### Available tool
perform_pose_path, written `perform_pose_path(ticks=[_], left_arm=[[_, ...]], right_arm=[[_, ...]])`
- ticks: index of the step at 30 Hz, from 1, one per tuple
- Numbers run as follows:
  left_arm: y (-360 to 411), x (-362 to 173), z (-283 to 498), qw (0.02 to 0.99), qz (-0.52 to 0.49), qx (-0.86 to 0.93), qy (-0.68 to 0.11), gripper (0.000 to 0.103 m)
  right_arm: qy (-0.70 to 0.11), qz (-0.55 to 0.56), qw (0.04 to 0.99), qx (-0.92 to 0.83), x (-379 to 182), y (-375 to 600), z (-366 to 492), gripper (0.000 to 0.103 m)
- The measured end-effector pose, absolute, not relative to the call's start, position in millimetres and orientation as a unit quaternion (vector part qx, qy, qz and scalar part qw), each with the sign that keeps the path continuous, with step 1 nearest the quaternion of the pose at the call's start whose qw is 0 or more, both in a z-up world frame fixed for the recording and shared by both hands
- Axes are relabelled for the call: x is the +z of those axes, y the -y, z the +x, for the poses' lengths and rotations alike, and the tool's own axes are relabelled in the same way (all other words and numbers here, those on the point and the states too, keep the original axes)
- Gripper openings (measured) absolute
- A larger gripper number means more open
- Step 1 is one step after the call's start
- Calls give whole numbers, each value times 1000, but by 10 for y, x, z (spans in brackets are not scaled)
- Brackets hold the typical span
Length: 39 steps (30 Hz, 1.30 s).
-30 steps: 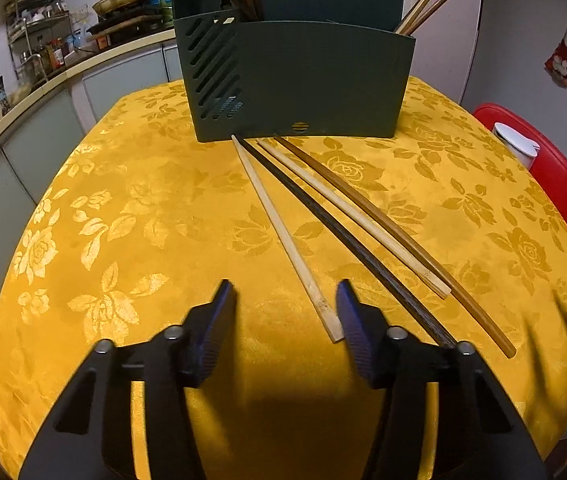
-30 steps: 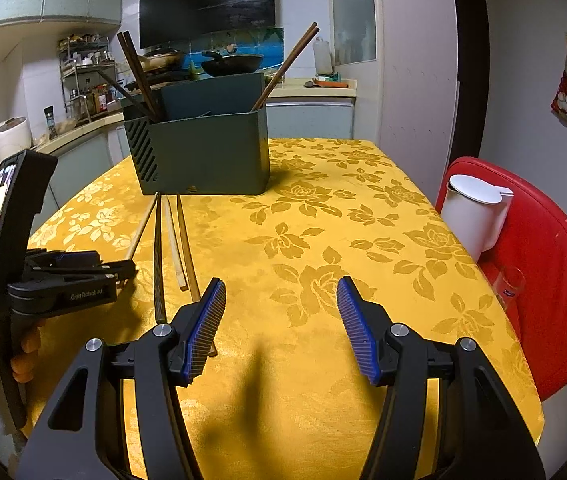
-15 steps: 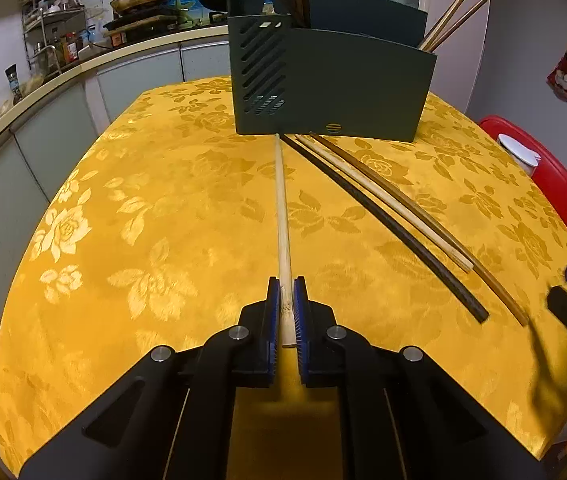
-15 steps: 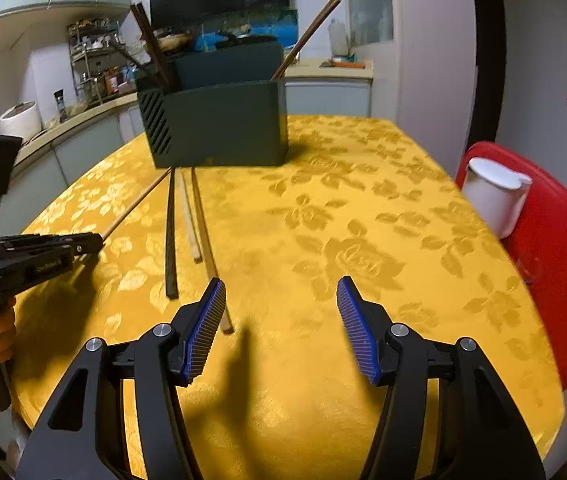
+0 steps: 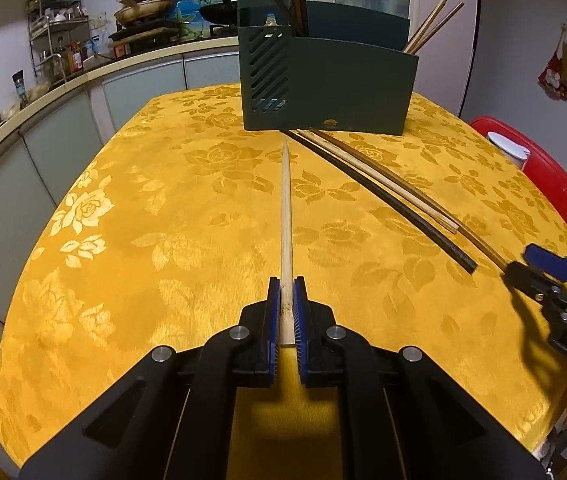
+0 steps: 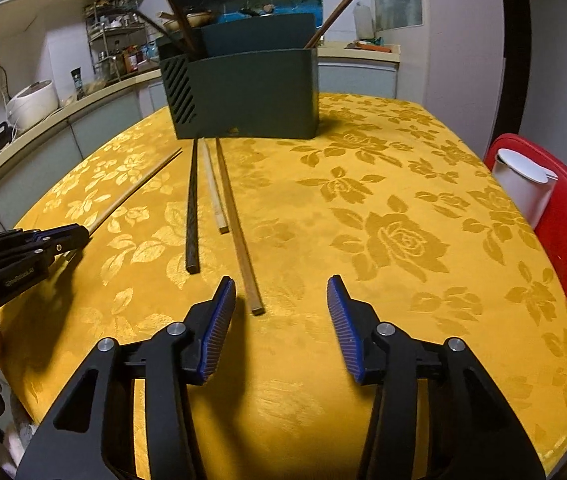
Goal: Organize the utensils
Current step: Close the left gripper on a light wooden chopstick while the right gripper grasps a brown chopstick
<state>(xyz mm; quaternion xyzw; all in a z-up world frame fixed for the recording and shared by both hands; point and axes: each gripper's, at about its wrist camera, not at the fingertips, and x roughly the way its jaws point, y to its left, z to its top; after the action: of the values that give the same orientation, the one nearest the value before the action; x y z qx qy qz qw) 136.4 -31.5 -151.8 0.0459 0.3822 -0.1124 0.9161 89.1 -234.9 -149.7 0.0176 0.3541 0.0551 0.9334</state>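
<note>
My left gripper [image 5: 286, 285] is shut on the thick end of a pale bamboo chopstick [image 5: 286, 208], which points at the dark green utensil holder [image 5: 335, 88]; its tip hangs just above the cloth. In the right wrist view this chopstick [image 6: 135, 190] runs from the left gripper [image 6: 79, 236]. Three chopsticks lie on the table: a black one [image 6: 192, 204], a short pale one [image 6: 213, 190] and a long brown one [image 6: 237, 224]. My right gripper [image 6: 281, 292] is open and empty, just behind the brown chopstick's near end. The holder [image 6: 251, 96] has several chopsticks standing in it.
The round table has a yellow rose-patterned cloth [image 6: 383, 240]. A red chair [image 6: 563, 220] with a white lidded jug [image 6: 523, 184] stands at the right edge. A kitchen counter [image 5: 43, 100] with pans and jars runs behind on the left.
My left gripper closed on the pale chopstick's end and lifted it off the cloth, swinging it away from the other three. My right gripper moved up behind the brown chopstick, still open.
</note>
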Motion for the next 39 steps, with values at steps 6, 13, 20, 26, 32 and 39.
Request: perform_pose_path(ticks=[6, 13, 20, 26, 32, 39], left_arm=[[232, -1517, 1265, 916, 27, -115, -383, 7], [225, -1529, 1148, 922, 37, -107, -371, 7], [194, -1534, 1130, 923, 29, -107, -368, 7], [197, -1536, 1111, 924, 31, -107, -366, 7], [187, -1535, 1115, 923, 27, -108, -367, 7], [174, -1532, 1118, 923, 20, -110, -369, 7]], right_arm=[[-348, -9, 936, 58, -1509, 2237, 906, 30], [-339, -36, 940, 32, -1511, 2217, 873, 15], [-344, -9, 939, -5, -1516, 2412, 822, 9], [-338, -7, 941, 23, -1527, 2367, 803, 8], [-346, 24, 937, 42, -1510, 2465, 897, 18], [-345, 35, 937, 50, -1457, 2498, 907, 38]])
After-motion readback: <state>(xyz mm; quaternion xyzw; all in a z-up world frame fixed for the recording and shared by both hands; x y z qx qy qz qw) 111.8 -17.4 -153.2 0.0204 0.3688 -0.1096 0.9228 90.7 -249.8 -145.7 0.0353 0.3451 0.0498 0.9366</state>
